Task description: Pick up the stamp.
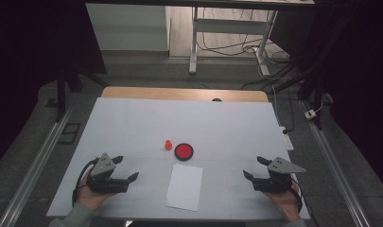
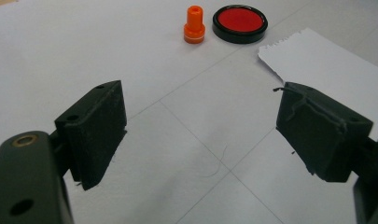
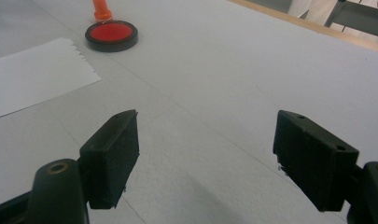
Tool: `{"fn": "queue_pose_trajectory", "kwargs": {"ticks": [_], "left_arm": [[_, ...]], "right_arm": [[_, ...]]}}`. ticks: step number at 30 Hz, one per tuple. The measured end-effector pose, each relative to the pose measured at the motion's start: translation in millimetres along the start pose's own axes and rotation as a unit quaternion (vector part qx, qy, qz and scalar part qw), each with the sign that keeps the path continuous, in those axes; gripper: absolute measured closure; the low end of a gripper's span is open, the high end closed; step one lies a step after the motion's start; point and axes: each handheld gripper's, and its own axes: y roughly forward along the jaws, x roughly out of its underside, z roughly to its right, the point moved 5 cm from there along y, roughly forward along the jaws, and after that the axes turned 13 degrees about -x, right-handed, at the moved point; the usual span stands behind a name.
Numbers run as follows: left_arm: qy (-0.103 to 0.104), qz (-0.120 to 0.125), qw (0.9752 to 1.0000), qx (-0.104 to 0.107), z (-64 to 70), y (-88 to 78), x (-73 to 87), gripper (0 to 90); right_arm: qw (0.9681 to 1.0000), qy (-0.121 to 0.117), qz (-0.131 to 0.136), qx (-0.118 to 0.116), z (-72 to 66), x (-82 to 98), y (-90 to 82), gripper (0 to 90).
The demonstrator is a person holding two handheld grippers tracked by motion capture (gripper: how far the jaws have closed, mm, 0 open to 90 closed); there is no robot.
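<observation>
One orange stamp (image 1: 168, 144) stands upright just beside one round red ink pad (image 1: 184, 151), ahead of and between both tongs. One white paper sheet (image 1: 185, 186) lies between them. Left gripper (image 1: 125, 168): jaws apart, empty. Right gripper (image 1: 255, 167): jaws apart, empty.

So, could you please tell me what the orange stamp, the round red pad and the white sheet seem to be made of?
Orange stamp: likely glossy moulded plastic, with a smooth sheen. Round red pad: shiny black rim, probably plastic; matte red inked centre. White sheet: thin matte paper with a ragged torn edge.
</observation>
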Motion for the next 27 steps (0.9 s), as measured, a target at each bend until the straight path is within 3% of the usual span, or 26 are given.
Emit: {"fn": "queue_pose_trajectory", "kwargs": {"ticks": [16,27], "left_arm": [[-0.008,0.005,0.9999,0.006,-4.6,-0.9,0.1,17.6],[-0.001,0.004,0.9999,0.011,-1.8,0.3,-1.4,18.1]], "right_arm": [[1.0000,0.003,-0.001,-0.001,-3.6,0.6,0.4,25.1],[1.0000,0.008,0.002,-0.003,-4.7,6.7,-4.4,26.8]]}}
